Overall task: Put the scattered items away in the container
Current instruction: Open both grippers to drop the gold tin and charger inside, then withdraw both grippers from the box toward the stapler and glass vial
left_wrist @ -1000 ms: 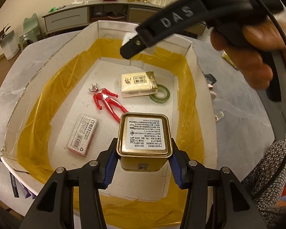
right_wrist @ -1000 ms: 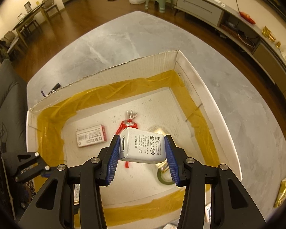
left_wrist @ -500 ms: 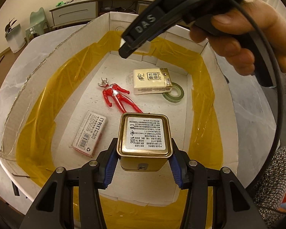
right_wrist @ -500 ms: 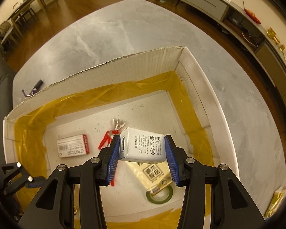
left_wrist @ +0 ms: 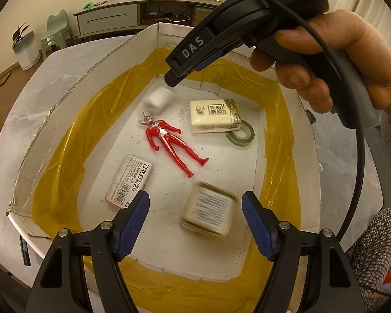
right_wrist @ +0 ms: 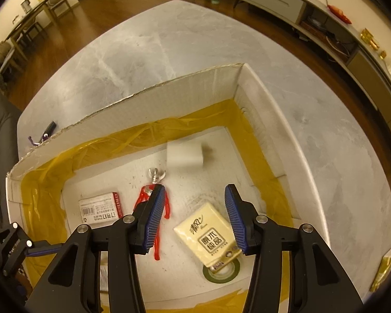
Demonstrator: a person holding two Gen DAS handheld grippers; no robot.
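A white cardboard box lined with yellow tape sits on the grey table. My left gripper is open above the box's near end; the gold tin is blurred just below, free of the fingers. My right gripper is open too, and the white charger is blurred near the box's far wall. On the box floor lie a red figure, a staples box, a tissue pack and a green tape roll.
A person's hand holds the right gripper's handle above the box's far right corner. A dark pen lies on the table outside the box. A low cabinet and a green stool stand beyond the table.
Both grippers have opened. The gold tin has dropped from the left gripper and the white charger from the right, both into the box, still blurred with motion.
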